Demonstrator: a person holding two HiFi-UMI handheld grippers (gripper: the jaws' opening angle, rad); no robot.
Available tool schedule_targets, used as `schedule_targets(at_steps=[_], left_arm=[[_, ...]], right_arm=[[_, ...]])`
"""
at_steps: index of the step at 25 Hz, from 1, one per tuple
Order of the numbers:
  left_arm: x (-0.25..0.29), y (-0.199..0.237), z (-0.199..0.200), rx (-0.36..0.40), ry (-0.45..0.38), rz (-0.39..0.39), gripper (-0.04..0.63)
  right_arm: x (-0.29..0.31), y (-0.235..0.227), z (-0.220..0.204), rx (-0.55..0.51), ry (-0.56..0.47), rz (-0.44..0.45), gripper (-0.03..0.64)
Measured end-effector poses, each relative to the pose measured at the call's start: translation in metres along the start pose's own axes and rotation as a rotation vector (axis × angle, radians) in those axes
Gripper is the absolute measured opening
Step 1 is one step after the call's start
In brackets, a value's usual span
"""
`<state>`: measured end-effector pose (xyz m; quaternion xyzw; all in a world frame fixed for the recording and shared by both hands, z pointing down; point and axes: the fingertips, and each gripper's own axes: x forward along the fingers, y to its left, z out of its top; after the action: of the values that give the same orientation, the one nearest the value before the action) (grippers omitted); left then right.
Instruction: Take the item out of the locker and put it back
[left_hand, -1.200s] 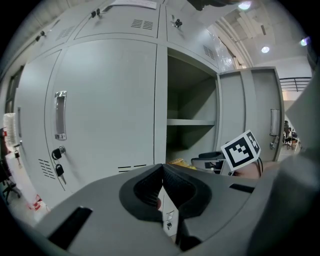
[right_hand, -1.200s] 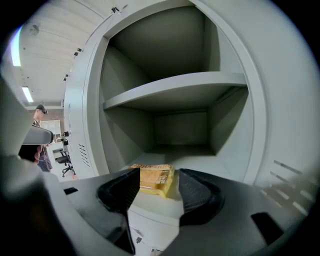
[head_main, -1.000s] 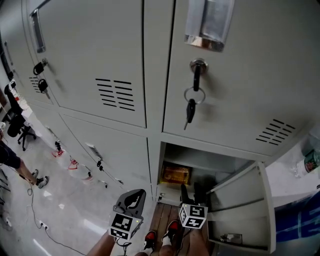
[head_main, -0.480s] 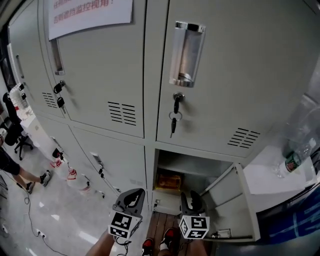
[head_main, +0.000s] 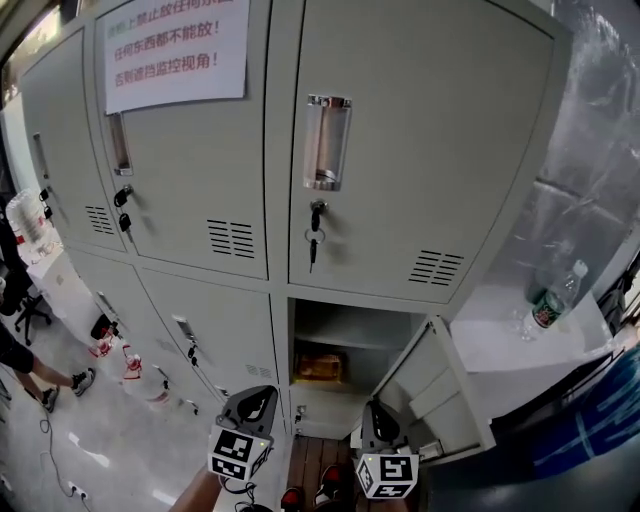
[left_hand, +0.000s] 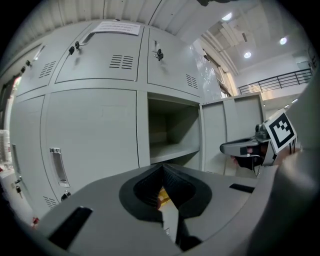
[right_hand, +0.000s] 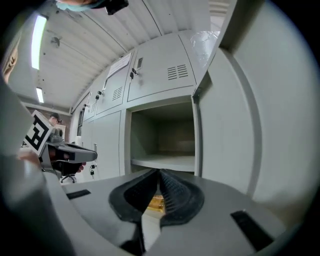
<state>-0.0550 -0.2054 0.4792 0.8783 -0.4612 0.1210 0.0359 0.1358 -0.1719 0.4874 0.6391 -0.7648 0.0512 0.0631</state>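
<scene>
Grey locker door (head_main: 432, 392) wide open | left hand-held gripper (head_main: 259, 399) closed, empty | right hand-held gripper (head_main: 377, 410) just closing, empty

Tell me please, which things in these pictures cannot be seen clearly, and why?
- Yellow item in the open locker: in the head view it is too small and dim to identify. In the left gripper view the shut left claw covers all but a sliver.
- Notice on the upper door: head view, top line cut by the frame edge.
- Bottle label: head view, too small to read.
</scene>
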Motion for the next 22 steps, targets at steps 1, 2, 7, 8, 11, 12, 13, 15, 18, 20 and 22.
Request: schedule_targets(at_steps=[1, 2, 7, 8, 11, 12, 13, 15, 18, 20, 22], left_arm=[[-0.002, -0.002, 0.0, 0.002, -0.001, -0.005, 0.021], [-0.004, -0.005, 0.0, 0.004, -0.003, -0.011, 0.021], [-0.014, -0.015, -0.002, 0.015, -0.012, -0.031, 0.021], [-0.016, -0.016, -0.004, 0.019, -0.012, -0.032, 0.021], [-0.018, -0.015, -0.011, 0.021, -0.007, -0.033, 0.021], [-0.019, -0.015, -0.012, 0.019, -0.003, -0.034, 0.021], [-0.019, -0.014, -0.012, 0.016, 0.0, -0.036, 0.021], [-0.02, -0.014, -0.011, 0.015, 0.002, -0.037, 0.021], [-0.02, -0.012, -0.009, 0.012, -0.004, -0.035, 0.021], [-0.02, -0.011, -0.008, 0.014, -0.008, -0.032, 0.021], [-0.019, -0.01, -0.009, 0.019, -0.008, -0.031, 0.021]], right_arm=[[-0.006, -0.001, 0.002, -0.008, -0.005, -0.011, 0.029], [-0.012, -0.002, 0.003, -0.015, -0.008, -0.022, 0.028], [-0.036, -0.004, 0.0, 0.001, -0.009, -0.054, 0.025], [-0.039, -0.004, -0.002, 0.008, -0.007, -0.057, 0.025], [-0.043, -0.001, -0.007, 0.012, -0.001, -0.055, 0.025], [-0.043, 0.0, -0.008, 0.009, 0.0, -0.054, 0.025], [-0.043, 0.002, -0.009, 0.008, 0.001, -0.054, 0.025], [-0.044, 0.003, -0.009, 0.008, 0.004, -0.053, 0.025], [-0.042, 0.005, -0.009, -0.001, 0.009, -0.049, 0.023], [-0.041, 0.007, -0.008, -0.004, 0.008, -0.045, 0.023], [-0.04, 0.009, -0.007, -0.001, 0.006, -0.04, 0.023]])
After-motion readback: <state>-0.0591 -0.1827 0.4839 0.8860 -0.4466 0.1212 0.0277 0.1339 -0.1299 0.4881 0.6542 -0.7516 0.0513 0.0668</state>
